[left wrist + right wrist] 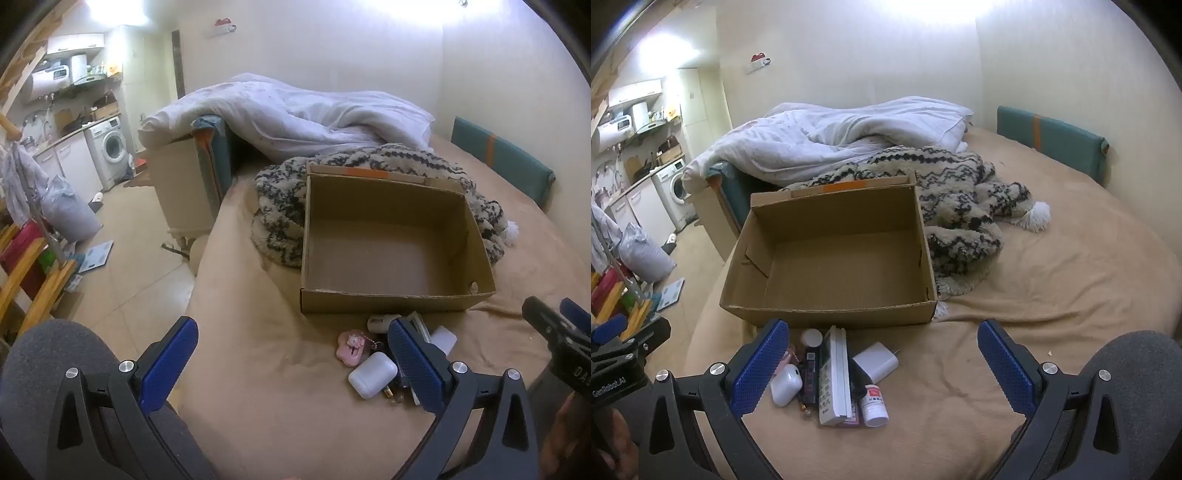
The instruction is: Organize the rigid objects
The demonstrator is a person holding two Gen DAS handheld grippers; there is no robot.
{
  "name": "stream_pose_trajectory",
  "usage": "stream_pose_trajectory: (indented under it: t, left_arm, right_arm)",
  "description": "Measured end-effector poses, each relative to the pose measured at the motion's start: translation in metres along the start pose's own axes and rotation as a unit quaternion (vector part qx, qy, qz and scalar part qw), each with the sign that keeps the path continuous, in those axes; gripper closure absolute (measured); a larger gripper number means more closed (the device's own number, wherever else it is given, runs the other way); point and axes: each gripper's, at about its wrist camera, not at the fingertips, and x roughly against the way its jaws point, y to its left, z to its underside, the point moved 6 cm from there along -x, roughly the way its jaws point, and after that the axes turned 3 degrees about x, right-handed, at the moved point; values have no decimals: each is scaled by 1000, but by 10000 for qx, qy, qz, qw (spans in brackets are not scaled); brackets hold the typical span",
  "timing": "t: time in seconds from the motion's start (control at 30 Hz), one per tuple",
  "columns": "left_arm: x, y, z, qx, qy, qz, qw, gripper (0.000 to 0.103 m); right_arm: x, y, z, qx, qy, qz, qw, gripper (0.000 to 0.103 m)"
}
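I held both sets of tongs spread and empty — left gripper [291, 356], right gripper [882, 356]. The remote [833, 373] lay beside the cardboard box [827, 314]: light, stiff, slick — I'd pinch its long edges.

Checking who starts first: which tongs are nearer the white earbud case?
Left, probably. The white rounded plastic earbud case lies just inside the left tongs' right finger. In the right wrist view it sits beside the right tongs' left finger.
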Motion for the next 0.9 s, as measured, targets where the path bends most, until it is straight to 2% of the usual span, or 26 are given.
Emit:
stream_pose_trajectory:
  t: [0.9]
  left_arm:
    - [6,8,-5,49,-73,-32,10000,0]
  right_arm:
    - [-1,0,1,1,40,14,10000,0]
